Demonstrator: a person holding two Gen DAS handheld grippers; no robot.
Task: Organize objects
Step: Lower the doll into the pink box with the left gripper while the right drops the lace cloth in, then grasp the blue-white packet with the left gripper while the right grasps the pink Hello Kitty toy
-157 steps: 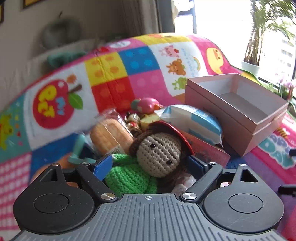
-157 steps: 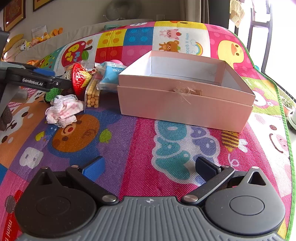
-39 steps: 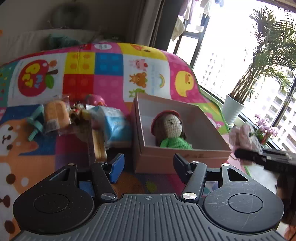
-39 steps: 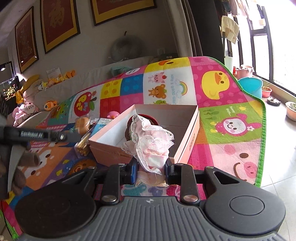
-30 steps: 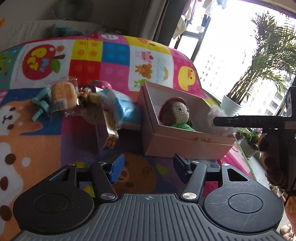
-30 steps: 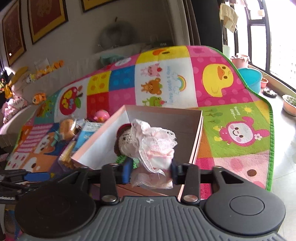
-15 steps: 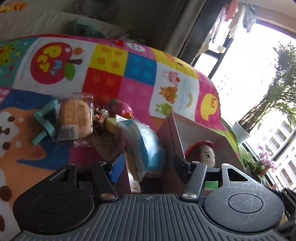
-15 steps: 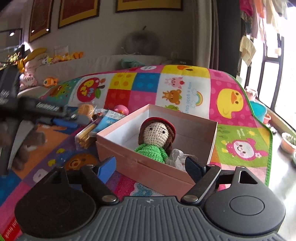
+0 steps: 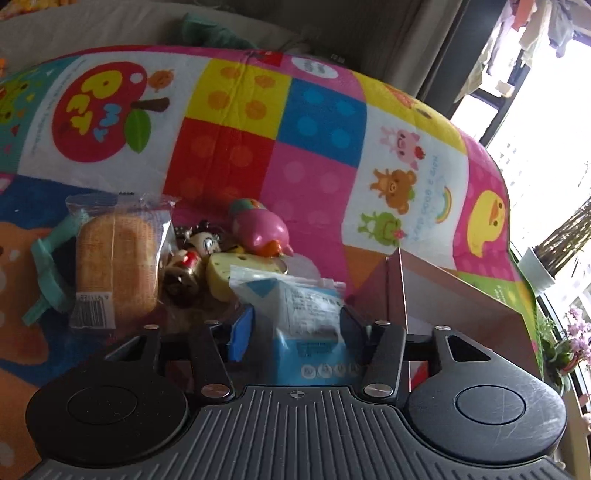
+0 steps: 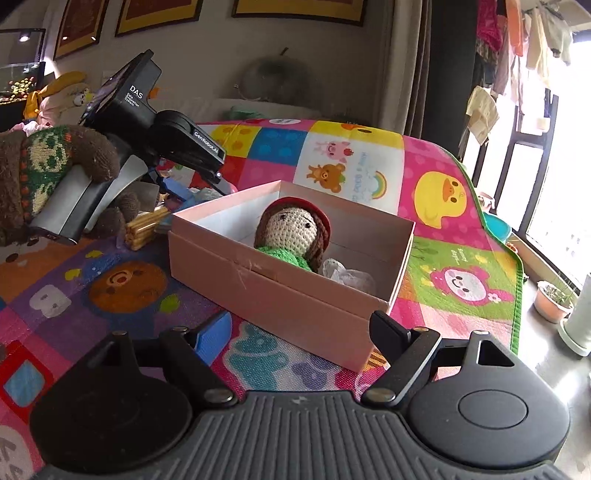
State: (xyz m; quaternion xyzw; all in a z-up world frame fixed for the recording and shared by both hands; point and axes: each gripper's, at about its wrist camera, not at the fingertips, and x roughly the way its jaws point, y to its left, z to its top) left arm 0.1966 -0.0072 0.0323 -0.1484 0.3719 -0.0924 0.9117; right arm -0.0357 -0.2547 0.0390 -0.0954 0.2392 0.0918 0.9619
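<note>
Framed pictures (image 10: 159,14) on beige wall, dark curtain (image 10: 439,70), bright window (image 10: 554,177), colourful play mat (image 10: 458,273).

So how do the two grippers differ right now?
The left gripper has the blue packet between its fingers, over the pile beside the pink box; whether it grips yet is unclear. The right gripper is open with nothing between its fingers. The left sits close over the toys; the right hangs back from the box, facing the doll inside. Both point toward the mat.
</note>
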